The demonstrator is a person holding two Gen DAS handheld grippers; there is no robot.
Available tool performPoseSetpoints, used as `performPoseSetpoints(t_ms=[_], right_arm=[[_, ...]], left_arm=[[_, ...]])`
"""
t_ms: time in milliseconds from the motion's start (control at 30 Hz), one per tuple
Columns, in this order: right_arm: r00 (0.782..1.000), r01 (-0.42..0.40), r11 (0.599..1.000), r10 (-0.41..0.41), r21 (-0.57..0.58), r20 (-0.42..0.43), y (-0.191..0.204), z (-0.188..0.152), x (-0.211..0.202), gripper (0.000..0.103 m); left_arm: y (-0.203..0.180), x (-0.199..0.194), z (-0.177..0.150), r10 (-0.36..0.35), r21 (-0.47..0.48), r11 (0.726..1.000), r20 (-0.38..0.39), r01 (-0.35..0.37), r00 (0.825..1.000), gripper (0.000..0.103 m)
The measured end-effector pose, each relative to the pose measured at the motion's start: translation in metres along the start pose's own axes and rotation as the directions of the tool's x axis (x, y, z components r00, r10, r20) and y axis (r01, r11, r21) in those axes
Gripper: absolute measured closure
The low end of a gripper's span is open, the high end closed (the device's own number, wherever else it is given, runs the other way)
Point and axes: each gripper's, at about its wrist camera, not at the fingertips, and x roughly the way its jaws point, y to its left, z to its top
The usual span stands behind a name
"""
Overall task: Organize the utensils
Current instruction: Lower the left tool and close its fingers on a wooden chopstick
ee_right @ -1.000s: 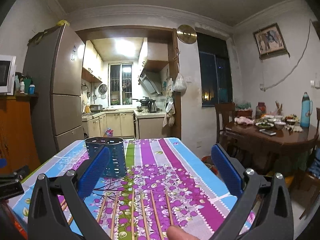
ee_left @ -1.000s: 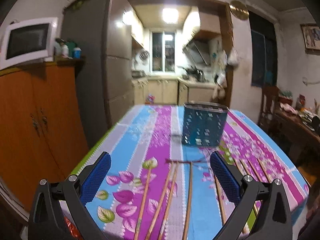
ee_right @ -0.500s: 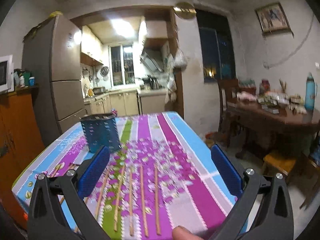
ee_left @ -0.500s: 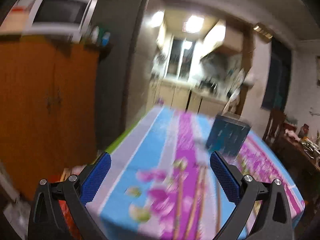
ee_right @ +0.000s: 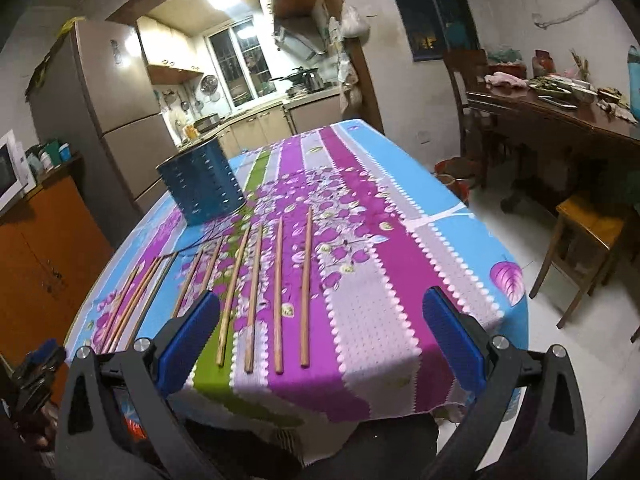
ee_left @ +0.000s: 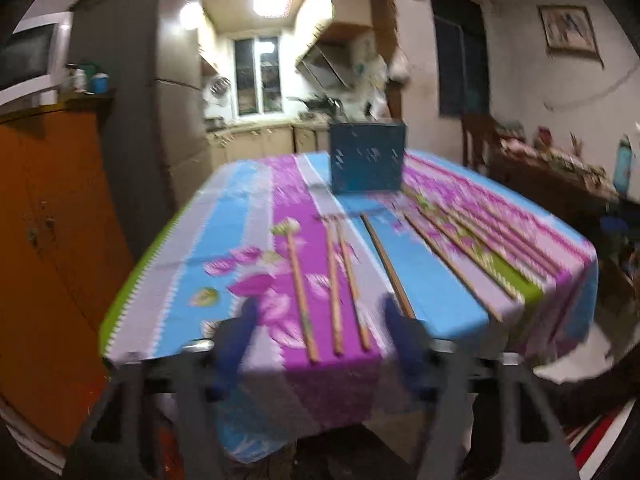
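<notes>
Several wooden chopsticks (ee_right: 279,292) lie side by side, pointing away from me, on the flowered tablecloth (ee_right: 376,320); they also show in the left wrist view (ee_left: 334,280). A blue perforated utensil holder (ee_right: 202,186) stands upright beyond them, also in the left wrist view (ee_left: 366,158). My left gripper (ee_left: 320,336) is open and empty, blurred, at the table's near edge around the leftmost chopsticks' ends. My right gripper (ee_right: 316,336) is open and empty above the near edge, before the rightmost chopsticks.
An orange wooden cabinet (ee_left: 48,220) with a microwave (ee_left: 24,60) stands left of the table. A fridge (ee_right: 104,112) is behind it. A dark dining table (ee_right: 560,120) and a wooden stool (ee_right: 592,236) are to the right. The kitchen lies beyond.
Both grippers have risen and pulled back toward the table's near edge, and their views now tilt down. The left view swung left, then back. The chopsticks and holder have not moved.
</notes>
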Motion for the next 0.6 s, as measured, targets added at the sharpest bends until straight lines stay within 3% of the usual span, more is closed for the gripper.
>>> performPoseSetpoints(t_ms=[67, 100, 133, 233, 600], right_arm=[[1.0, 0.01, 0.999, -0.009, -0.05, 0.006, 0.007, -0.004, -0.001, 0.02], [1.0, 0.015, 0.997, -0.015, -0.072, 0.01, 0.009, -0.006, -0.002, 0.031], [1.0, 0.02, 0.994, -0.019, -0.103, 0.016, 0.013, -0.009, -0.003, 0.035], [1.0, 0.01, 0.989, -0.01, -0.149, -0.001, 0.018, -0.015, 0.001, 0.044], [0.999, -0.024, 0.987, 0.017, -0.162, -0.044, 0.026, -0.018, 0.009, 0.044]], left_arm=[[-0.005, 0.011, -0.008, -0.015, 0.02, 1.0, -0.029, 0.015, 0.999, 0.073], [-0.008, 0.017, -0.013, -0.02, 0.037, 0.999, -0.043, 0.021, 0.999, 0.088], [-0.009, 0.023, -0.017, -0.023, 0.05, 0.998, -0.053, 0.025, 0.998, 0.093], [-0.016, 0.036, -0.024, -0.009, 0.088, 0.996, -0.077, 0.016, 0.997, 0.095], [-0.01, 0.056, -0.03, 0.009, 0.126, 0.992, -0.095, 0.003, 0.995, 0.095]])
